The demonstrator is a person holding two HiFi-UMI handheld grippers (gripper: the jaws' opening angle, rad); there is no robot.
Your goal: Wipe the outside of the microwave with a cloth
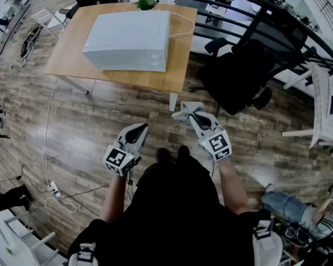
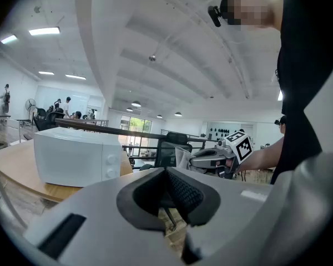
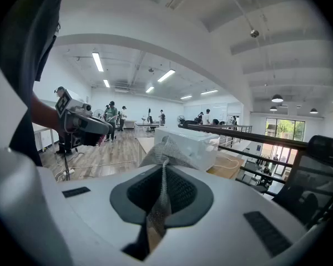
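1. Microwave [image 1: 127,40]: white boxy unit on a wooden counter [image 1: 177,65], near the far side w/ bare wood all round it. The left gripper view shows its front w/ two round knobs at the right end. A white cord [image 1: 184,33] loops off its back right corner, and a small green plant [image 1: 146,3] sits just behind it.
2. Cloth [image 1: 184,111]: grey, mesh-like weave, bunched and fanning out past the tong tips.
3. Right tongs [image 1: 190,115]: clenched on the cloth. In the right gripper view the fabric [image 3: 165,151] is pinched in a thin strip between the dark pads and spreads above them.
4. Left tongs [image 1: 137,131]: closed tight. In the left gripper view the pads meet w/ nothing between them.
5. Both tongs are held out in front of the person over the wood floor [image 1: 100,115], side by side but apart and pointing toward the counter. The right pair is a bit further fwd.
6. Microwave is well apart from both tongs, ahead and slightly left. Cloth isn't touching it.
7. A black office chair [image 1: 236,73] stands to the right of the counter, beyond the right tongs.
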